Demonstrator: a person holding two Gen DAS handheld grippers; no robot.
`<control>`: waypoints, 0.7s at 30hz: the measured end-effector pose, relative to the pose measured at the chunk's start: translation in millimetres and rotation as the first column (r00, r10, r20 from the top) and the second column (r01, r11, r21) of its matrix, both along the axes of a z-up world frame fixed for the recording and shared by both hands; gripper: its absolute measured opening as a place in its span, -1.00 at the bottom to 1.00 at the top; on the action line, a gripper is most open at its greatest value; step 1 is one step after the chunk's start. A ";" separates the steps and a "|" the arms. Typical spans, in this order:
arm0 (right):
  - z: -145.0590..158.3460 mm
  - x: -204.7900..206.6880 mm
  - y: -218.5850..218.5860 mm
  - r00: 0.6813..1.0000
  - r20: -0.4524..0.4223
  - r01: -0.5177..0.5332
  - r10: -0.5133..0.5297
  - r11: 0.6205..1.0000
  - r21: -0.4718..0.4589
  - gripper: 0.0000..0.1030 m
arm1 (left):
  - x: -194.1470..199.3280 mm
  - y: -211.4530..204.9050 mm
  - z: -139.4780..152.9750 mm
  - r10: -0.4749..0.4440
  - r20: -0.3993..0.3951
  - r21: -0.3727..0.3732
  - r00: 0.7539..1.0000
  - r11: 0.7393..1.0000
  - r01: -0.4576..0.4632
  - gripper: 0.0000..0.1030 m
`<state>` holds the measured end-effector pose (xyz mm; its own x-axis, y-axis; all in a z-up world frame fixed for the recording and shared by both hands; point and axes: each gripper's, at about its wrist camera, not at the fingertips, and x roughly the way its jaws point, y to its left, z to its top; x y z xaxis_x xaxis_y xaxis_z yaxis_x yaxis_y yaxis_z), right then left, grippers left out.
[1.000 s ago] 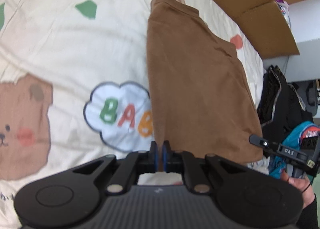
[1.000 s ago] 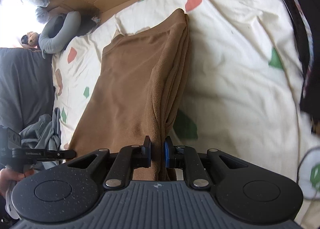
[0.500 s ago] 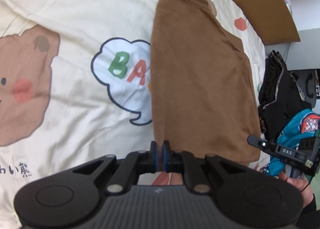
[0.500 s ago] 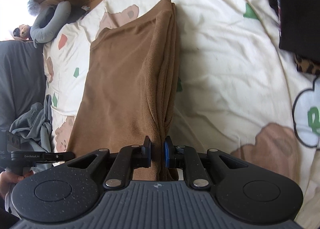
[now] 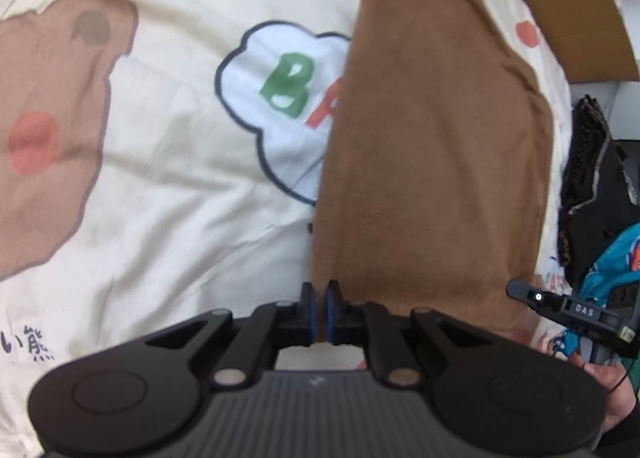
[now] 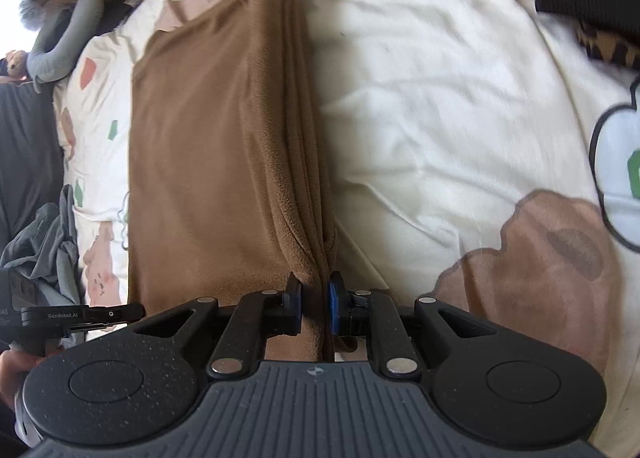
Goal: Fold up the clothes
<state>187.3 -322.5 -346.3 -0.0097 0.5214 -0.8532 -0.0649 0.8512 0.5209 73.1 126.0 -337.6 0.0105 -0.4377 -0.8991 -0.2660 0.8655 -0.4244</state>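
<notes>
A brown fleece garment [image 6: 224, 161], folded in layers, lies along a cream bear-print bed cover [image 5: 168, 193]. The right gripper [image 6: 315, 312] pinches its thick edge between its fingers; the left gripper [image 5: 319, 310] is opening, a thin corner between its fingers. Dark clothes [image 5: 596, 185] are piled beside it.
</notes>
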 end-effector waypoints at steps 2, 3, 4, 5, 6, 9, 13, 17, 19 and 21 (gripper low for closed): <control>-5.8 0.2 0.3 1.000 -0.014 0.012 -0.012 1.000 -0.014 -0.60 | 1.1 -1.8 -2.1 -0.008 -0.019 0.037 1.000 0.999 0.008 -0.61; -7.2 1.0 -0.7 1.000 -0.024 0.018 -0.018 1.000 -0.014 -0.55 | 1.5 -2.8 -1.2 -0.014 -0.025 0.054 1.000 0.998 0.016 -0.57; -8.3 1.9 -2.0 0.999 -0.034 0.025 -0.025 1.000 -0.012 -0.49 | 2.0 -2.7 2.2 -0.018 -0.018 0.056 1.000 0.998 0.019 -0.56; -6.6 3.0 -3.9 0.999 -0.033 0.028 -0.028 1.000 -0.003 -0.44 | 2.5 -2.4 6.4 -0.020 -0.008 0.052 1.000 0.998 0.020 -0.45; -4.1 4.1 -5.9 0.999 -0.030 0.031 -0.031 1.000 0.007 -0.39 | 3.0 -2.0 10.6 -0.022 0.003 0.049 1.000 0.999 0.022 -0.36; 8.4 6.7 -10.9 1.000 0.008 0.027 -0.027 0.999 0.025 -0.16 | 8.6 0.4 24.4 -0.032 0.043 0.059 0.999 0.998 0.029 -0.02; 24.5 13.6 -11.5 0.998 0.060 0.005 -0.007 0.999 0.032 -0.15 | 20.1 2.1 39.4 -0.045 0.091 0.071 0.995 0.997 0.039 0.14; 34.2 25.5 -8.9 0.993 0.115 0.011 -0.016 0.999 0.042 -0.13 | 34.2 1.1 49.6 -0.056 0.138 0.068 0.989 0.997 0.047 0.25; 36.6 33.5 -6.7 0.991 0.133 0.020 -0.026 0.999 0.047 -0.13 | 42.2 1.1 50.3 -0.057 0.154 0.058 0.986 0.997 0.049 0.25; 37.8 41.2 -4.3 0.988 0.149 0.028 -0.036 0.998 0.053 -0.12 | 50.9 -0.4 51.5 -0.059 0.178 0.055 0.982 0.997 0.049 0.25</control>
